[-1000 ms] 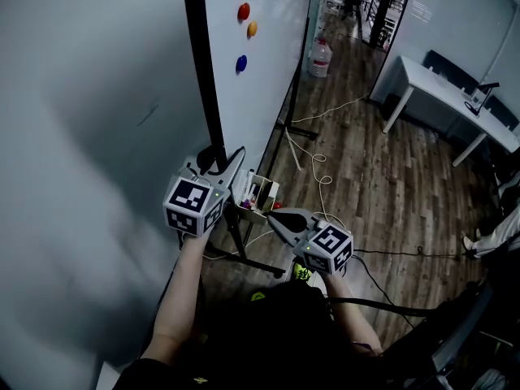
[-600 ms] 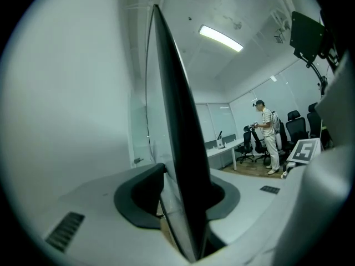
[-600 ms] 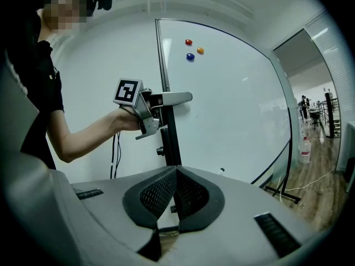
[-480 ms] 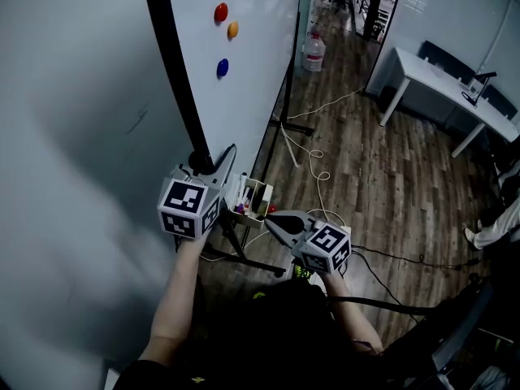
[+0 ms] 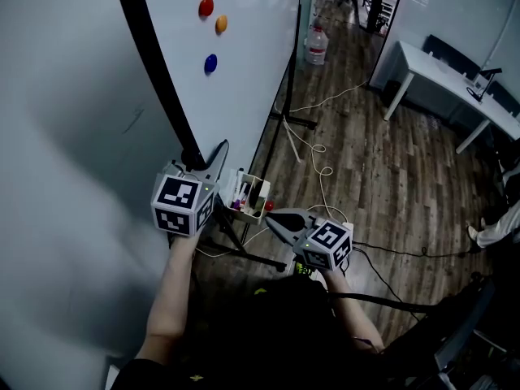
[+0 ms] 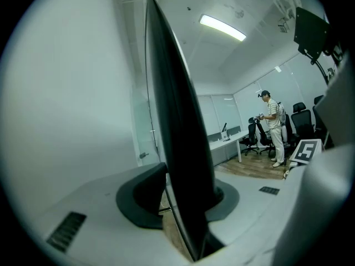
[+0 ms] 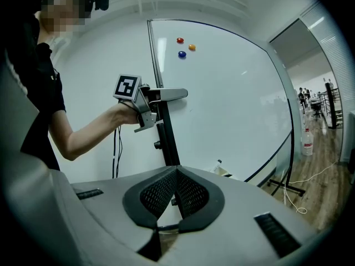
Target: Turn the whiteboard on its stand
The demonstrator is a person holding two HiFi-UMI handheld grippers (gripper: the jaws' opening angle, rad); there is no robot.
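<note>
Starting nearest you, your right gripper [image 5: 271,217] hangs low with its jaws pressed together on nothing, so it is free to help. Keep it clear of the marker tray [image 5: 249,193] just ahead of it. Your left gripper [image 5: 213,159] is the working one. Its jaws have just been closing and they straddle the black frame edge [image 6: 178,148] of the whiteboard [image 5: 244,63]. A sliver of floor shows between the wall-side pad [image 6: 143,194] and the frame, so I judge the hold is not yet made. Whether the other pad already bears on the frame is hard to tell, since the edge itself hides that contact. Close until both pads bite squarely on the frame before you push, or the edge will likely slip out as the board swings. The whiteboard stands upright, edge-on to that gripper, its white face with three magnets [image 5: 210,29] turned toward your right. Move it slowly and let your wrist follow the frame rather than twist against it, because the tray's markers could spill. Farther off, watch the stand [image 5: 296,120] and the loose cable [image 5: 318,166] near its foot, which could snag if the stand shifts.
</note>
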